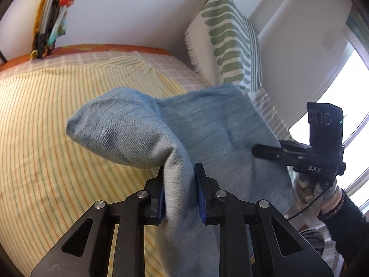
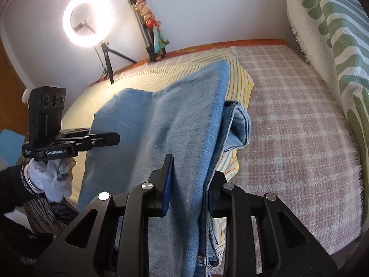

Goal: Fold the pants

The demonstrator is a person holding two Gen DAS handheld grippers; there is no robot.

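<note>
Light blue pants hang lifted above the striped bed, left gripper and right gripper each clenched on denim; folding looks underway, laying down and smoothing remain.

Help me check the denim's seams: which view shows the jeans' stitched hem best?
The right wrist view: the jeans show a dark-stitched hem beside the right hand-held gripper. The left wrist view shows only plain denim, no hem.

Light-blue denim pants over yellow-striped sheet.
</note>
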